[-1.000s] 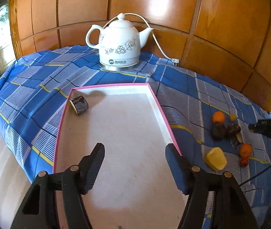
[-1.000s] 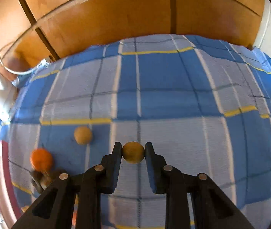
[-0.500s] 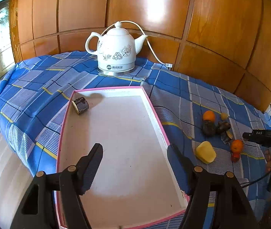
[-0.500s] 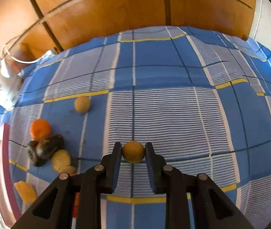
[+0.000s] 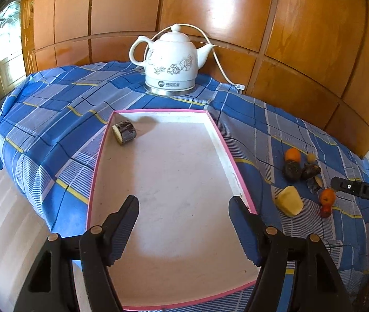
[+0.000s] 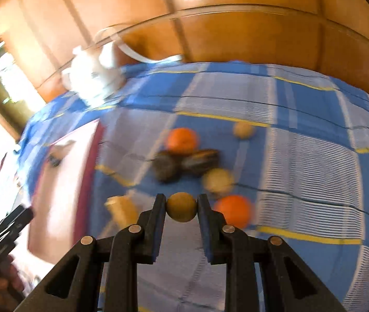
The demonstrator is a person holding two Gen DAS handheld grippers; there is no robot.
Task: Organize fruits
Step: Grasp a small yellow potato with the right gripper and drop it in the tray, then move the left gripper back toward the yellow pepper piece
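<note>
Two tongs, left (image 5: pixel 184 223) wide and empty over pink-rimmed tray (image 5: pixel 226 145), right (image 6: pixel 181 206) gripping small tan fruit (image 6: pixel 181 207), kettle (image 5: pixel 170 62) behind.

The right tool (image 6: pixel 181 207), clamped on the small round brown fruit (image 6: pixel 181 207), has swung left and now sits above the fruit pile near the pink-rimmed tray (image 6: pixel 88 171). The left tool (image 5: pixel 183 214) has just been opening, with nothing between its jaws.

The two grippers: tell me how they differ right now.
The left gripper has its jaws apart with nothing between them, having just been opening; the right gripper is shut on a small brown ball. The left hangs over the pink-edged tray, the right over the checked cloth. Both are black.
</note>
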